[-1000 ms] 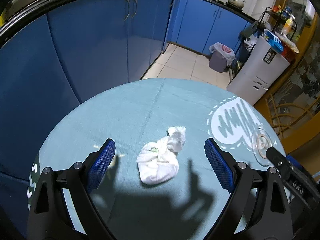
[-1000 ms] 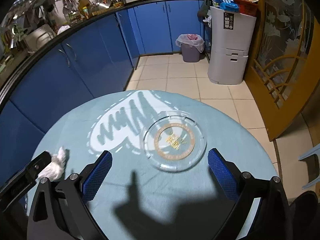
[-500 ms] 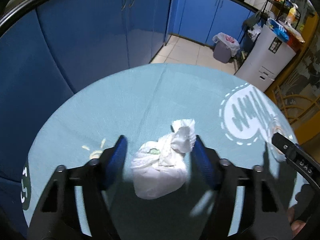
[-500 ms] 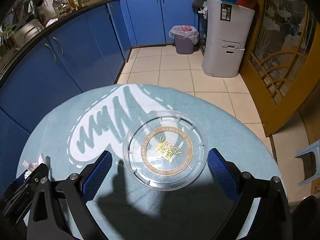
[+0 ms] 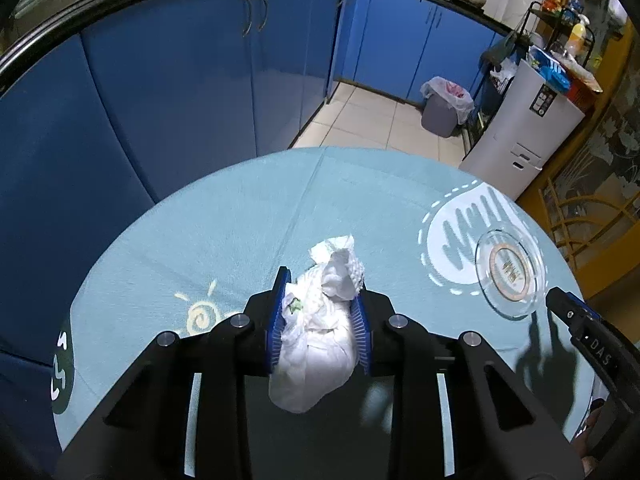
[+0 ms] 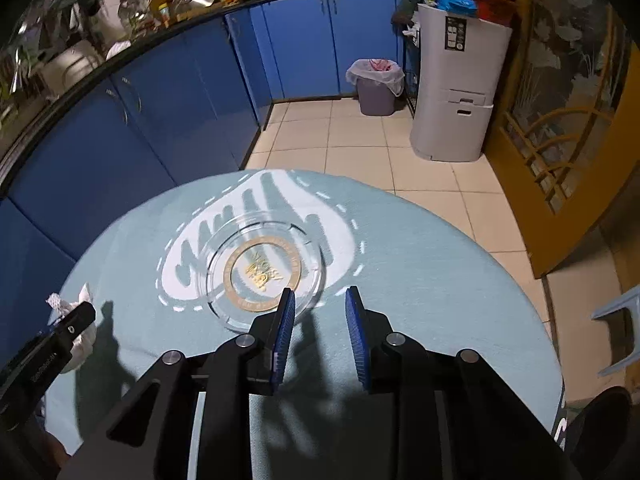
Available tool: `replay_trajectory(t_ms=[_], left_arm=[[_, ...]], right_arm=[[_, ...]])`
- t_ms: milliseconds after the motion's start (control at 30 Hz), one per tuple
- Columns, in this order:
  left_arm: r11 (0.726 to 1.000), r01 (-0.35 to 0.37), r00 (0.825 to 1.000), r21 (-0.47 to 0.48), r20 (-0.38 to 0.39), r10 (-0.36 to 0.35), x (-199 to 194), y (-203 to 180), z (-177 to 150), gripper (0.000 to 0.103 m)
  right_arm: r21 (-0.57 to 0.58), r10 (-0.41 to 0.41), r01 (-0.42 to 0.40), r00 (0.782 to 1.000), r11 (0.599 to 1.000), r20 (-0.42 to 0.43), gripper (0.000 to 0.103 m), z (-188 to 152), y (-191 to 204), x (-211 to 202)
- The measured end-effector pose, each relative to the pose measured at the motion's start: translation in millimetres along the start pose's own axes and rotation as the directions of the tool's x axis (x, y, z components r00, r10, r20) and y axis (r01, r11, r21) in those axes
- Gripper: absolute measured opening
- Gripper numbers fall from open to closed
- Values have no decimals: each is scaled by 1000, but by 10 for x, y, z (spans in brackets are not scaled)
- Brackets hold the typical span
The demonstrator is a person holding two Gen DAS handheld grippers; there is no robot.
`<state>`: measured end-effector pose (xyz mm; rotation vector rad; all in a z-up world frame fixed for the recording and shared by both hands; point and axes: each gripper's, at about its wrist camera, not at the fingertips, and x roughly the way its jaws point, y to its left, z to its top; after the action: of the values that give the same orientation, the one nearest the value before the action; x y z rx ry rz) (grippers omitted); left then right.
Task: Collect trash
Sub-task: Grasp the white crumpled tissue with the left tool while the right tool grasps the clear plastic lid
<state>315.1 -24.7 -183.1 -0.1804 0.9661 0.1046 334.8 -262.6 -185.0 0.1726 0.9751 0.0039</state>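
A crumpled white tissue wad point(image 5: 320, 320) lies on the round table's light blue cloth point(image 5: 240, 220). My left gripper point(image 5: 320, 300) has its jaws closing, and both blue pads press the wad's sides. The right wrist view shows the same wad point(image 6: 60, 304) beside the left gripper's finger point(image 6: 76, 324). A clear glass dish with a gold ring point(image 6: 260, 272) sits on the cloth's white pattern. My right gripper point(image 6: 320, 300) is closing at the dish's near right rim. Its left pad overlaps the rim and a gap of cloth shows between the pads. From the left wrist, the dish point(image 5: 510, 276) is at the right.
A lined grey trash bin point(image 6: 376, 88) stands on the tiled floor beyond the table, next to a white cabinet point(image 6: 456, 92). Blue kitchen cupboards point(image 5: 180, 80) curve behind the table. A wooden glazed door point(image 6: 560, 120) and a pale blue stool point(image 6: 616, 320) are at the right.
The left jaws went from wide open to pressing on the tissue wad. The right jaws narrowed from wide open to a small gap, and the glass dish sits closer to them.
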Motion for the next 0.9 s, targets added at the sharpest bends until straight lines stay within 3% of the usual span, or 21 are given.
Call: replay_trajectory(t_ms=[67,100,133,200,367,433,633,900], left_arm=[[1000,2,1000,2,4,-2,15,-19,30,30],[1000,3,1000,0,5,-3,29,-28,47,30],[1000,2,1000,-2,7,-2,48,-38,74,30],[1000,2,1000,-9,9,-2,97,-38,135,30],[1000,3,1000,-14,14,-3,227,-76,284,30],[1000,1,1000,-22,17,0,265,-85,343,30],[999,8,1000,-38,23,-7,334,-76,436,30],[999,-2,1000,-38,14,3,385,-48,394,30]], right_arm=[[25,33,-33,999,999,-4,29,44,-45,21],[27,38,-38,999,999,-6,36,66,-45,31],[27,35,-35,999,999,-5,51,87,-40,45],[21,31,-32,1000,999,2,63,131,-2,90],[10,62,-62,998,998,-12,65,193,137,219],[-10,81,-81,996,997,-20,83,217,233,278],[-42,88,-91,995,995,-49,92,247,388,466],[-149,-31,26,999,989,-31,92,203,596,545]])
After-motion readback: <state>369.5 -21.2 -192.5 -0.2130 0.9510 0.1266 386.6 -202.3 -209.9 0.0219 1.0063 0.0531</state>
